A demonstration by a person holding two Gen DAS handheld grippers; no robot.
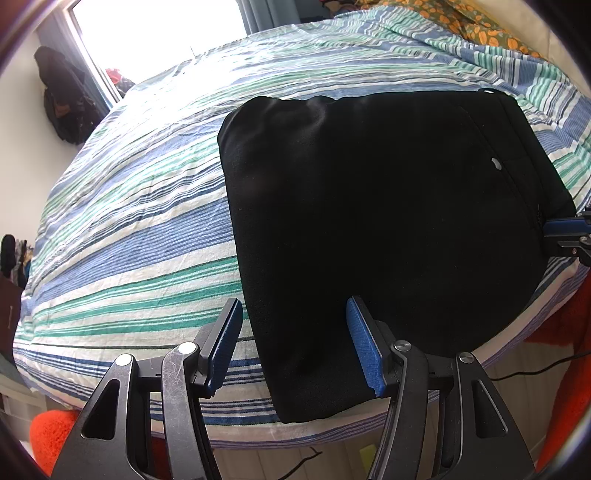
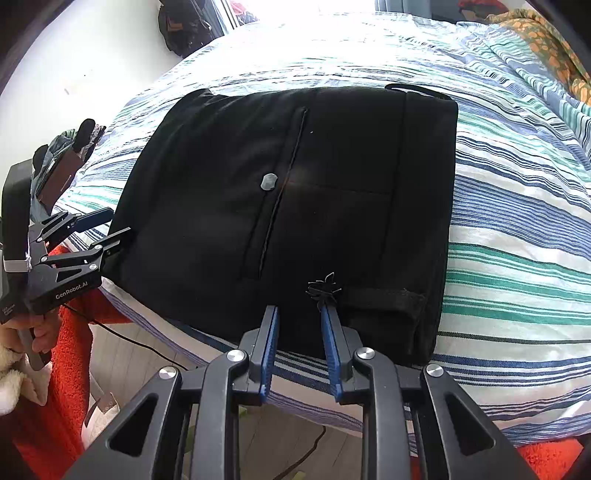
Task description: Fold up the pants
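Note:
The black pants (image 1: 376,221) lie folded into a compact block on the striped bedcover, near the bed's front edge; they also show in the right wrist view (image 2: 280,206) with a pocket seam and a small grey tag. My left gripper (image 1: 293,314) is open, its fingers straddling the near left edge of the pants, holding nothing. It shows from the side in the right wrist view (image 2: 118,225). My right gripper (image 2: 299,314) is open over the near edge of the pants by the drawstring knot (image 2: 323,288), holding nothing. It shows at the right in the left wrist view (image 1: 550,232).
The striped blue, green and white bedcover (image 1: 129,221) spreads left and beyond the pants. An orange-patterned blanket (image 1: 480,26) lies at the far right. Red towels (image 2: 70,369) hang below the bed edge. A cable (image 2: 140,343) runs on the wooden floor. Dark clothes (image 1: 62,96) hang by the window.

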